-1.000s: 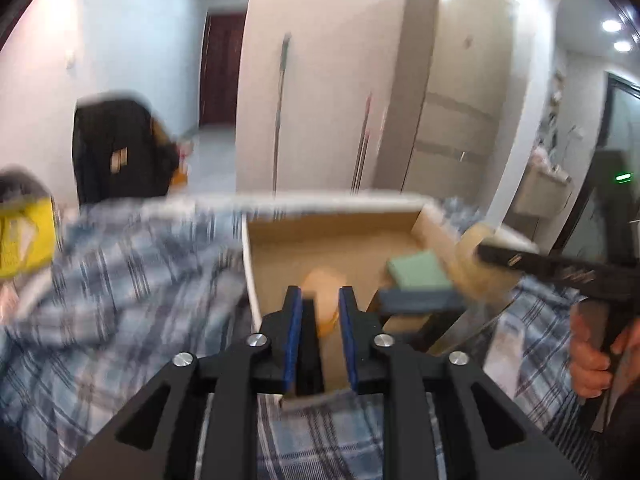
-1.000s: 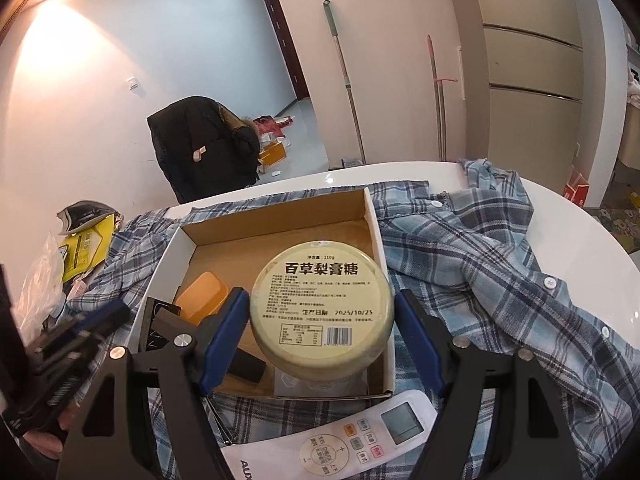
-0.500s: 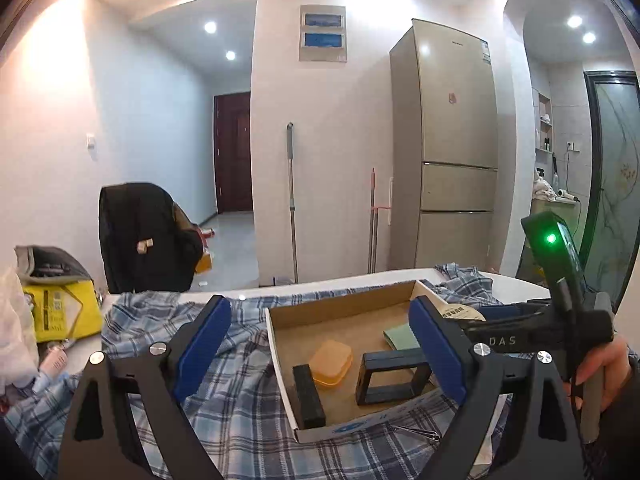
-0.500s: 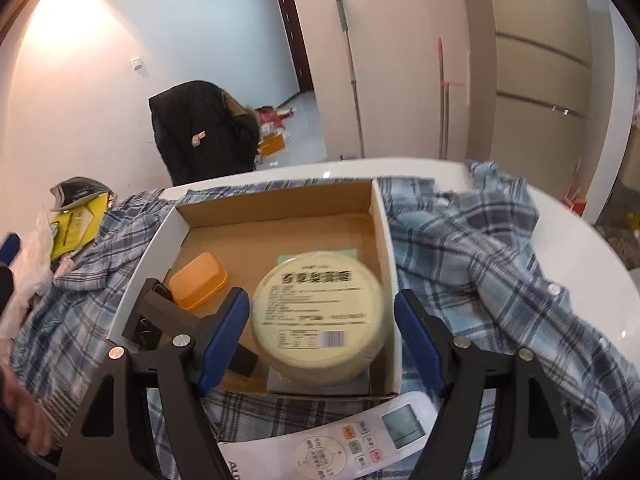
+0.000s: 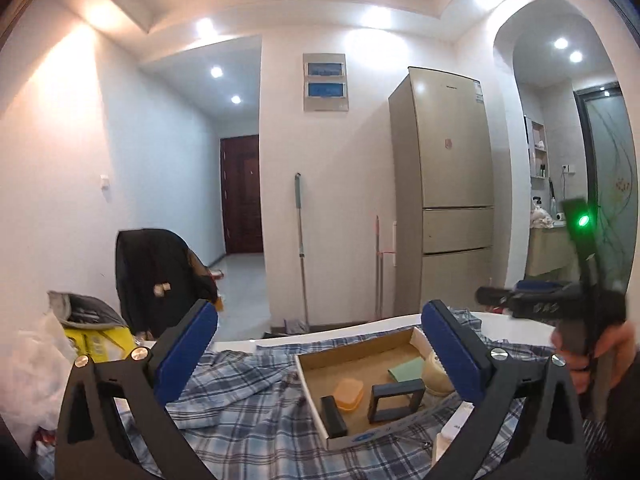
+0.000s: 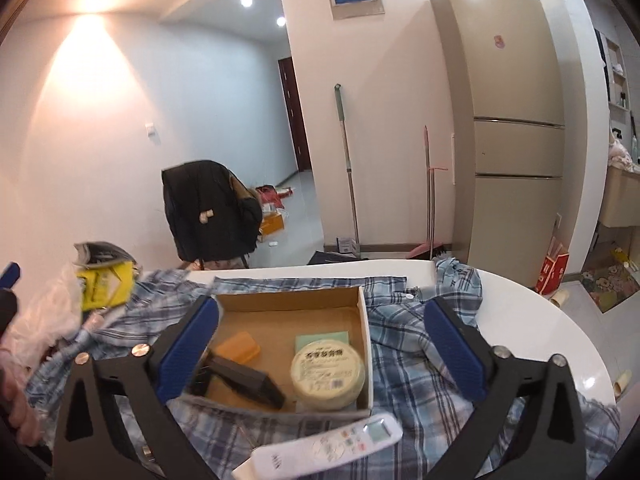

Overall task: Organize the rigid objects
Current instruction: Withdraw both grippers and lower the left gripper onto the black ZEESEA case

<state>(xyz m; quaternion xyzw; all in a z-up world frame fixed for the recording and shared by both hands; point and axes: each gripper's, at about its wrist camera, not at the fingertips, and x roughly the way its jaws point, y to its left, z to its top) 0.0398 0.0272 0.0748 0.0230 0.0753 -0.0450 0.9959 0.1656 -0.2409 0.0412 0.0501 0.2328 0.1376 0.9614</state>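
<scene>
An open cardboard box lies on a plaid cloth. In it are a round cream tin, an orange container, a green pad and black frames. My right gripper is open and empty, raised behind the box. My left gripper is open and empty, left of the box. A white remote lies in front of the box.
The round white table carries a yellow package and plastic bags at the left. A black chair stands behind it. A fridge and mops stand by the wall.
My left gripper opened and drew back up from the box. My right gripper let go of the round tin in the box and lifted away.
</scene>
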